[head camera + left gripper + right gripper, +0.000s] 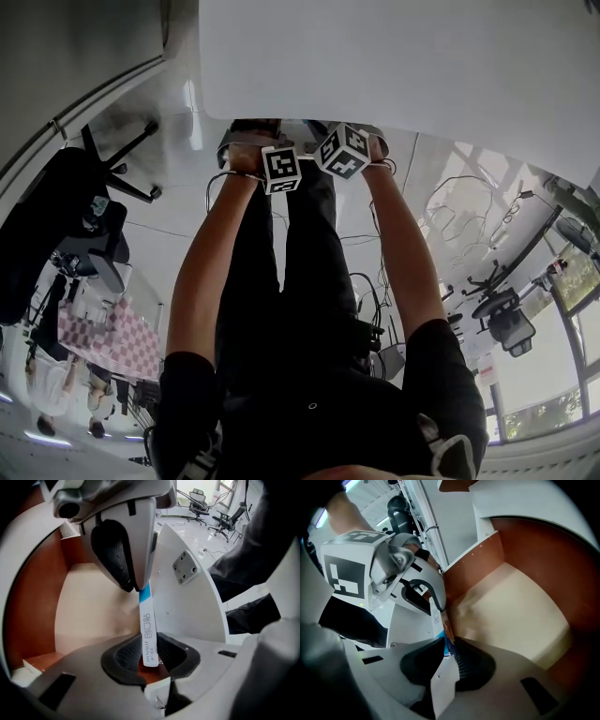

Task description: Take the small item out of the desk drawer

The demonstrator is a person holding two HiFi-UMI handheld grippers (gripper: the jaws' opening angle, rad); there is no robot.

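Packet [148, 630] location: in the air at the open drawer [37, 597], off the drawer's pale floor. It is a narrow white sachet with dark print and one blue end. The drawer walls are red-brown.

Right gripper [449, 644]: jaws closed on the packet. In the right gripper view the packet stands edge-on between the two pads, which press on its faces. In the left gripper view the same jaws pinch the blue end from above.

Left gripper [150, 662]: jaws part-way apart. The white end of the packet sits between the pads, printed face toward the camera. A sliver of brown shows between the packet and one pad, so the pads do not press on it.

Relative position: the grippers meet tip to tip, one at each end of the packet. A white panel [187, 606] carrying a small metal plate [182, 567] stands just beside the packet, on the side away from the drawer.

Head view: the white desk [403, 56] hides the drawer and both sets of jaws. The left cube [281, 169] and right cube [343, 150] show side by side at the desk edge, with both forearms [206, 272] reaching to them. Office chairs [502, 314] stand well apart on the floor.
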